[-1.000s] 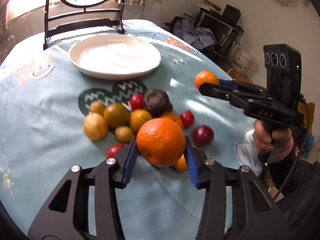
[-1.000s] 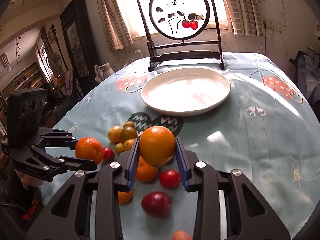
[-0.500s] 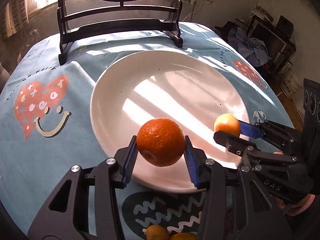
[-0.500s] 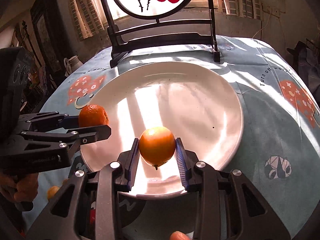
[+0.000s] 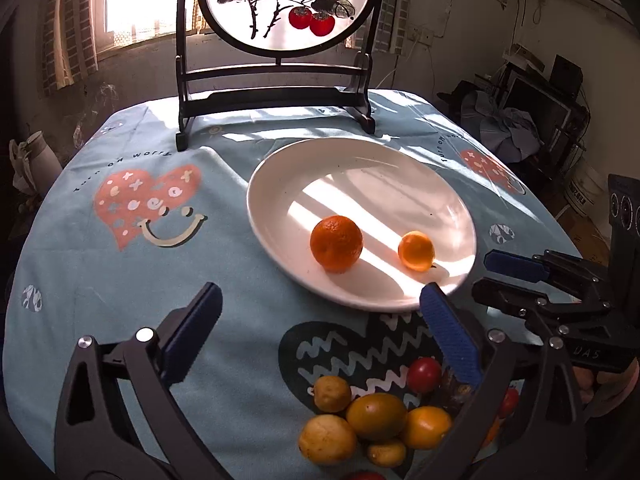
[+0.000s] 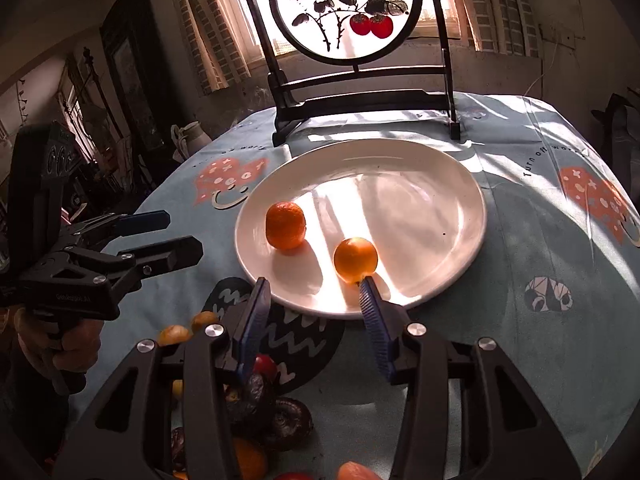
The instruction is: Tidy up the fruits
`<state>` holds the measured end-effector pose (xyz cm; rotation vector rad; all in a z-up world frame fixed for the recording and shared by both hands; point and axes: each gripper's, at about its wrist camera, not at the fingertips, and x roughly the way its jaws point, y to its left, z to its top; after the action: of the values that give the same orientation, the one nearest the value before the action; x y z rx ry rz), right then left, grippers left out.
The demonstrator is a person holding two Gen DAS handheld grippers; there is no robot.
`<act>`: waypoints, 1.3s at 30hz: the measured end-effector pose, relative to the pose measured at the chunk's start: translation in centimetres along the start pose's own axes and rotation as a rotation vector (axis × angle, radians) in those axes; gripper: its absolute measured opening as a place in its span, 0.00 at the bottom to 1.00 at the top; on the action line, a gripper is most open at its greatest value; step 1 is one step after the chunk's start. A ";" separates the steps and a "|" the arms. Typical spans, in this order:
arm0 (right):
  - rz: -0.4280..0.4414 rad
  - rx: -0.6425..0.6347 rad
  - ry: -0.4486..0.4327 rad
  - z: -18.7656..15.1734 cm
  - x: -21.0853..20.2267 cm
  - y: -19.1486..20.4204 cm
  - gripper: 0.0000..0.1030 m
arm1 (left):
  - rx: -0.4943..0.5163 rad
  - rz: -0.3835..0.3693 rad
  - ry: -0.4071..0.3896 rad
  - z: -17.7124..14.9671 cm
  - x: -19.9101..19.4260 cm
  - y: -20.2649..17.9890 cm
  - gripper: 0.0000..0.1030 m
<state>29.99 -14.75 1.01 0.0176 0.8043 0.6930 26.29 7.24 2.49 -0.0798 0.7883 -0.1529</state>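
Observation:
A white plate (image 5: 460,208) holds a big orange (image 5: 336,243) and a small orange (image 5: 416,251). In the right wrist view the plate (image 6: 460,184) holds the same big orange (image 6: 285,225) and small orange (image 6: 355,260). My left gripper (image 5: 320,328) is open and empty, just before the plate's near rim. My right gripper (image 6: 314,300) is open and empty, its right fingertip (image 6: 366,286) close to the small orange. Each gripper shows in the other's view: the right one (image 5: 496,276), the left one (image 6: 168,236). A pile of mixed fruit (image 5: 376,416) lies on the cloth below the grippers.
A dark wooden stand with a round painted screen (image 5: 280,4) stands behind the plate. The table wears a light blue printed cloth (image 5: 120,260). Dark fruits (image 6: 256,404) and small red ones lie under the right gripper. Furniture stands at the room's right (image 5: 552,96).
Both grippers have opened and let go of their oranges, which now rest on the plate. Both grippers have drawn back toward the near rim.

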 end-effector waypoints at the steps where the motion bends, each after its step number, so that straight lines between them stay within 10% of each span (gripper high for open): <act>1: 0.025 -0.026 0.010 -0.7 -0.4 0.7 0.46 | -0.005 0.009 -0.005 -0.8 -0.5 0.3 0.98; 10: 0.023 -0.251 0.088 -4.3 -0.5 5.1 0.46 | -0.038 0.096 0.015 -5.5 -1.4 2.7 0.98; 27: 0.014 -0.255 0.099 -5.0 0.7 4.8 0.46 | -0.079 0.079 0.023 -5.6 -1.9 3.7 0.98; 39: 0.091 -0.080 0.059 -3.7 -0.7 2.3 0.43 | 0.072 -0.084 0.118 -8.1 -1.3 2.1 0.90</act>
<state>25.87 -14.25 -0.52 -0.0386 0.8355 0.8138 19.84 9.36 -2.56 -0.0356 0.8965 -0.2671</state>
